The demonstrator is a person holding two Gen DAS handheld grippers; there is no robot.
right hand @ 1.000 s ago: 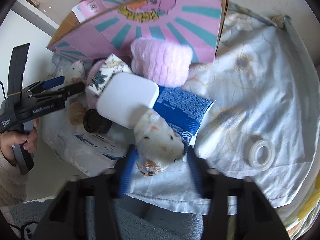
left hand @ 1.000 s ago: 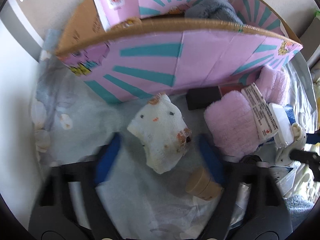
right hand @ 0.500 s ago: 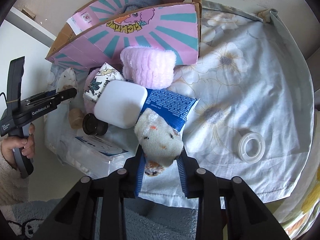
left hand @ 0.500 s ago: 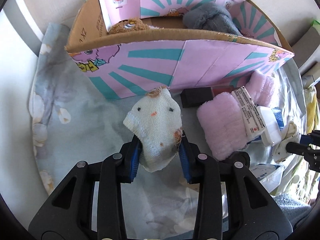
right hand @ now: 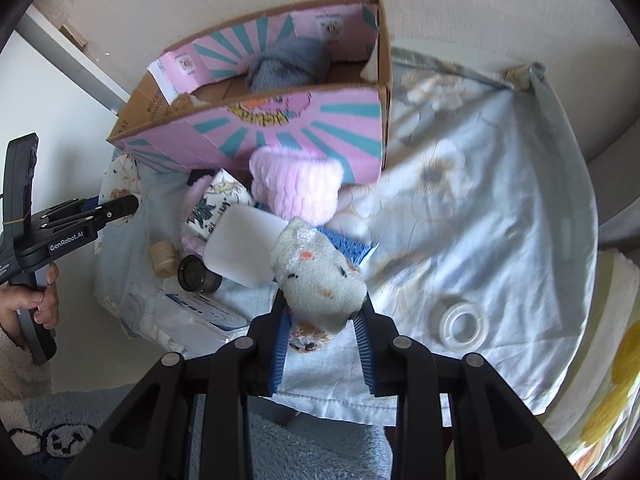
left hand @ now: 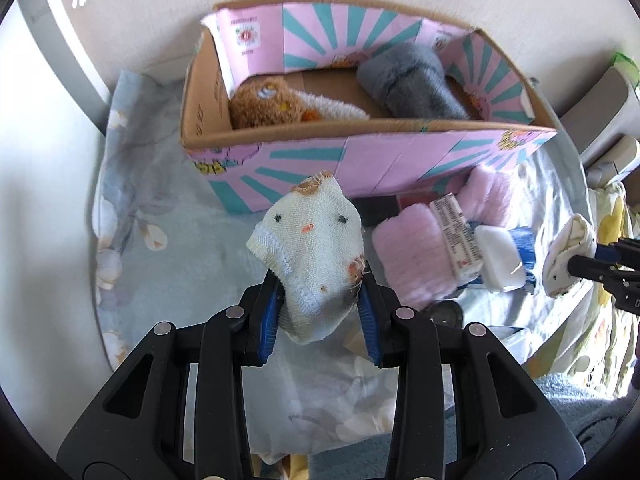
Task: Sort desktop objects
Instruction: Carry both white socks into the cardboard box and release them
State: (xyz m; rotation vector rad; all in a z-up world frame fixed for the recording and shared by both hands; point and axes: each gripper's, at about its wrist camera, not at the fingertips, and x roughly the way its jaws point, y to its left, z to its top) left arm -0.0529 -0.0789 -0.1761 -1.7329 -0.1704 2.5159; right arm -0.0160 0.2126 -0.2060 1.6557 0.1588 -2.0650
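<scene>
Both socks have been lifted higher off the desk (right hand: 480,208) since a second ago. The left gripper (left hand: 320,320) is clamped on a white sock (left hand: 310,248), held in front of the pink box (left hand: 360,160). The right gripper (right hand: 322,344) is clamped on a second sock (right hand: 320,276), held above the clutter beside the tape roll (right hand: 464,322).

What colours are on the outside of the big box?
Pink with teal sunburst stripes on the box; its inside is plain brown cardboard. The left wrist view shows it best.
</scene>
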